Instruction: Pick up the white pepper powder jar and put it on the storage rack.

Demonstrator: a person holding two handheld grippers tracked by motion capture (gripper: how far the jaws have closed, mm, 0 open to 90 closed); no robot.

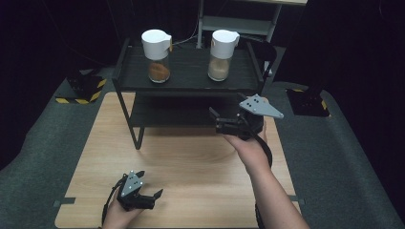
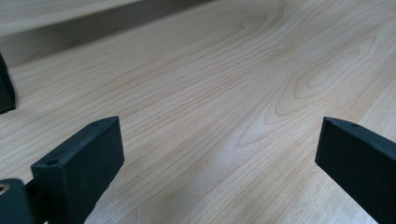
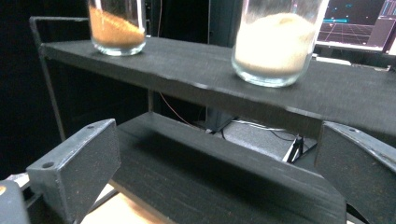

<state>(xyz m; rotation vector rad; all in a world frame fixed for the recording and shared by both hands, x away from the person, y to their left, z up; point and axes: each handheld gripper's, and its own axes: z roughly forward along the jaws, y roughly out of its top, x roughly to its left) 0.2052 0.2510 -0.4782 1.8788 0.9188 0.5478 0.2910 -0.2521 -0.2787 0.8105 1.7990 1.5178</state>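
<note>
A black two-tier shelf (image 1: 191,83) stands at the back of the wooden table (image 1: 191,167). Two glass jars with white lids stand on its top board. The left jar (image 1: 158,67) (image 3: 116,28) holds orange-brown powder, the right jar (image 1: 220,64) (image 3: 273,46) pale beige powder. My right gripper (image 1: 216,120) (image 3: 215,172) is open and empty in front of the lower board (image 3: 210,177), below the beige jar. Near the table's front left, my left gripper (image 1: 149,183) (image 2: 219,158) is open, low over bare wood with nothing between its jaws.
The shelf's thin metal legs (image 1: 129,119) reach the table at the left, and one foot (image 2: 5,88) shows in the left gripper view. Grey matting (image 1: 43,143) surrounds the table. A yellow-and-black striped block (image 1: 86,90) lies at the far left. A lit screen (image 3: 359,23) stands behind the shelf.
</note>
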